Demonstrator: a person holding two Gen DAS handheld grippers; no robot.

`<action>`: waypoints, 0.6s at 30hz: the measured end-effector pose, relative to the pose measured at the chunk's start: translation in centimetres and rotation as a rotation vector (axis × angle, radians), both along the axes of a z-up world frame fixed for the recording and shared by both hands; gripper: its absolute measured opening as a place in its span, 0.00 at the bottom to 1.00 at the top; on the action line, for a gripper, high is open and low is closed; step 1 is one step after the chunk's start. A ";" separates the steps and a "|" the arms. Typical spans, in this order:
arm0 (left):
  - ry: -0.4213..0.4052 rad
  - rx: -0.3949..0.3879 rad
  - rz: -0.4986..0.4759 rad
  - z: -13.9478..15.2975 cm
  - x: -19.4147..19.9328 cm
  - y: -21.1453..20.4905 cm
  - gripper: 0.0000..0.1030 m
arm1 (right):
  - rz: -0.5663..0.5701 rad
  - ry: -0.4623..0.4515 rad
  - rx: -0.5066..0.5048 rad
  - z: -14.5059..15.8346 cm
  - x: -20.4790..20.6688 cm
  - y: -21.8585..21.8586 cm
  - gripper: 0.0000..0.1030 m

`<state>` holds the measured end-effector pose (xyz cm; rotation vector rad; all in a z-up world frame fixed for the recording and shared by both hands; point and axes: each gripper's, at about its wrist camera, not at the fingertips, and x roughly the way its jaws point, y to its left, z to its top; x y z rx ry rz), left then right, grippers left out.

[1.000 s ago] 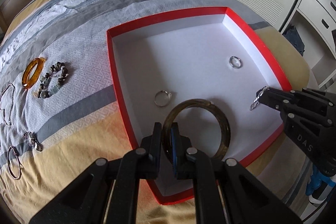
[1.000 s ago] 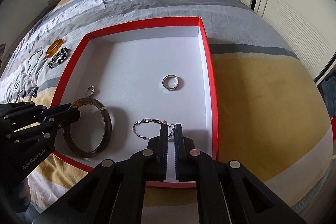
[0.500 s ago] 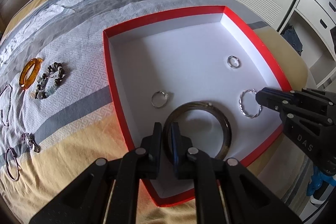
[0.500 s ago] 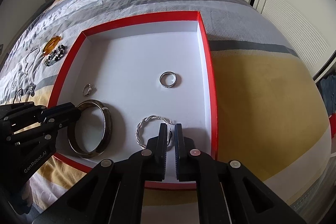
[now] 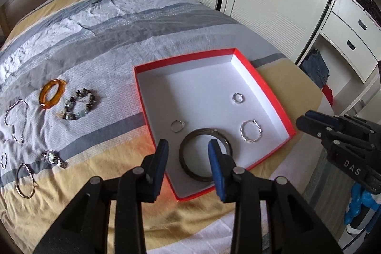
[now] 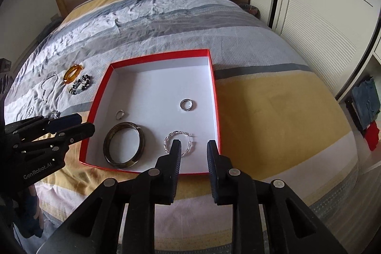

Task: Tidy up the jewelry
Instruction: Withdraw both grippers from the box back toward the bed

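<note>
The bed (image 5: 166,44) carries everything, and the red box (image 5: 262,85) lying open on its striped cover serves as the landmark. Inside the box, near its front edge, lies the dark bangle (image 5: 205,154); the twisted silver bracelet (image 5: 250,131) lies just beside it toward the right wall, with one plain ring (image 5: 238,97) farther back and a smaller ring (image 5: 178,126) near the left wall. To the left of the box, loose on the cover, wait the amber bangle (image 5: 52,93), the beaded bracelet (image 5: 79,104), a chain necklace (image 5: 15,119), a thin hoop (image 5: 25,180) and a small watch (image 5: 52,158). The step in hand looks like a double release: two pieces set down in the box, both tools drawing clear. The next move probably calls for swinging out to the left of the box and lowering squarely over one of the waiting pieces, the thin chain being the hardest to pinch. The left gripper (image 5: 188,168) hangs above the front edge of the box, its fingers having just been opening; they stand moderately apart, empty, off the bangle. The right gripper (image 6: 194,160) has likewise just been opening, its fingers parted with nothing between them, clear above the twisted bracelet.
</note>
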<state>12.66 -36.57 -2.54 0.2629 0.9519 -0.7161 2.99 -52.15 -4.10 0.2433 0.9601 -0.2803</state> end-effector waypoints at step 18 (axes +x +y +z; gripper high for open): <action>-0.106 -0.009 0.197 8.5 -6.1 15.9 0.32 | 0.091 -0.186 -0.003 10.3 -7.5 10.1 0.31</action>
